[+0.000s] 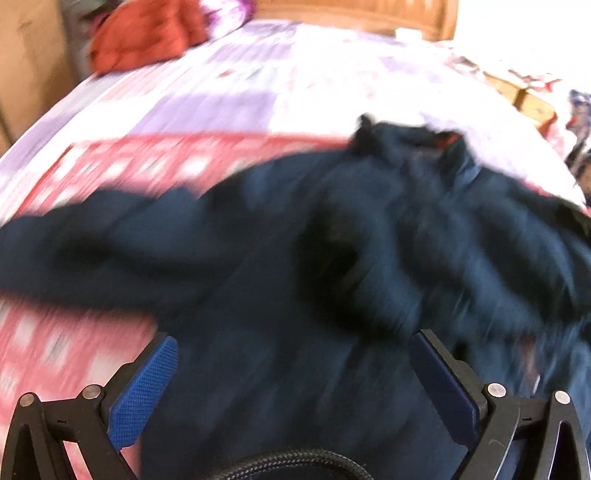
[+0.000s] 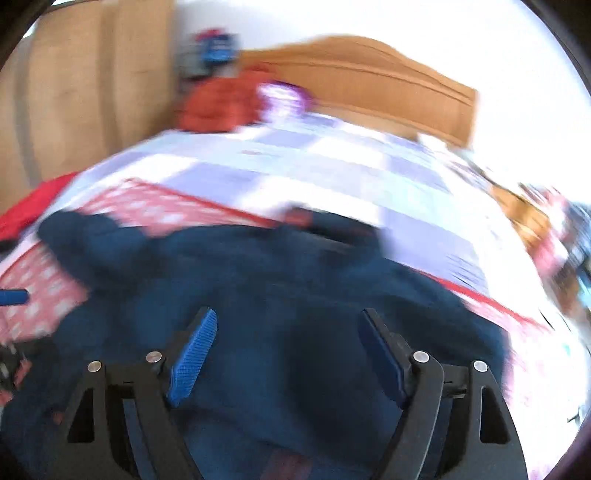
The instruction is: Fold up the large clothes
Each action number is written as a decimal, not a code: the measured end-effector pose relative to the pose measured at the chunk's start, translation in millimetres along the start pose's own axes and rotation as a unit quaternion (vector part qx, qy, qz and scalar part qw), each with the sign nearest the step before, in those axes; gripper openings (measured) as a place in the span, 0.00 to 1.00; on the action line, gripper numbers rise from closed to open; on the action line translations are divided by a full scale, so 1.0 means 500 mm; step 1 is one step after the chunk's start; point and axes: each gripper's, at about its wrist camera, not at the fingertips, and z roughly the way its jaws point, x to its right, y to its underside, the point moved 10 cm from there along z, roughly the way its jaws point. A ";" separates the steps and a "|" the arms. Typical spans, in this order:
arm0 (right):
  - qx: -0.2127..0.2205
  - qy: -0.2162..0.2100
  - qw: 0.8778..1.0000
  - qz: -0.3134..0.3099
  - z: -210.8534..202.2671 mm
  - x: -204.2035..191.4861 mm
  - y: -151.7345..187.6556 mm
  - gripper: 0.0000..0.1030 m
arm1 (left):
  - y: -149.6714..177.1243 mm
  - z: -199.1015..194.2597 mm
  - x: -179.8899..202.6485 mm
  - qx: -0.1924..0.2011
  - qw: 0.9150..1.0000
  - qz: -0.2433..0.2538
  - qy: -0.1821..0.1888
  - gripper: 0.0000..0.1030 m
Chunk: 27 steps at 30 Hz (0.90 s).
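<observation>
A large dark navy garment lies spread and rumpled on the bed; its collar with an orange lining points to the far side and a sleeve stretches to the left. It also fills the lower half of the right wrist view. My left gripper is open above the near part of the garment, with nothing between its blue pads. My right gripper is open above the garment too, and empty. A blue tip of the left gripper shows at the left edge of the right wrist view. Both views are motion-blurred.
The bed has a red-and-white patterned cover and a lilac checked sheet. An orange-red cloth heap and a purple pillow lie near the wooden headboard. A wooden wardrobe stands at the left. Clutter lies off the bed's right side.
</observation>
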 end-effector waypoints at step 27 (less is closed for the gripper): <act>-0.053 -0.015 0.998 -0.010 0.115 0.137 0.044 0.77 | -0.098 0.253 0.300 -0.007 0.992 0.125 -0.010 1.00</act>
